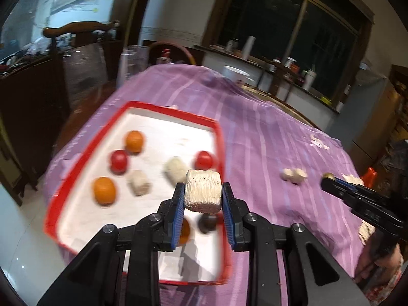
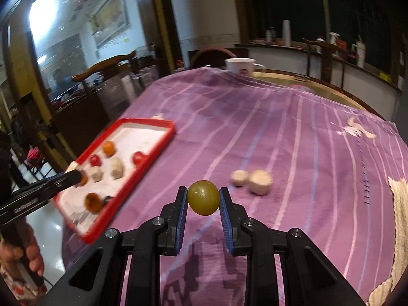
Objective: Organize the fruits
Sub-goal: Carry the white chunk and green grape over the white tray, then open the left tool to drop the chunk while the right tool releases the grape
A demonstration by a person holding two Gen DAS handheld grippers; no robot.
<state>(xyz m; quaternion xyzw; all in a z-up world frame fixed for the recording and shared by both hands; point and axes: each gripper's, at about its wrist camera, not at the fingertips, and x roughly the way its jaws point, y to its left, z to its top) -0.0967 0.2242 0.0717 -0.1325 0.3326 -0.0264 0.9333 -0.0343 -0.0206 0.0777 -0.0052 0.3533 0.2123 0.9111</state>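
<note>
Right now both hands are carrying loads at once, and that is where the trouble is brewing. The left gripper (image 1: 203, 196) is pinching a pale net-wrapped fruit (image 1: 203, 190) between its blue pads, hanging above the near edge of the red tray (image 1: 218, 137); the foam netting is giving under the pads, so the fruit inside could be sliding out if the hand is swinging fast, and the blur suggests it is. Falling from there, it may be knocking the oranges (image 1: 104, 190), red fruits (image 1: 118, 161) and wrapped pieces (image 1: 139, 182) already lying in the tray, or bouncing over the rim onto the purple striped cloth (image 1: 267, 132).

The right gripper (image 2: 203, 199) is squeezing a smooth green fruit (image 2: 203, 198) held above the cloth, well apart from the tray; being round and glossy, it is sitting on a small contact patch and could be popping free. Two wrapped fruits (image 2: 251, 179) are waiting on the cloth nearby, uncollected
</note>
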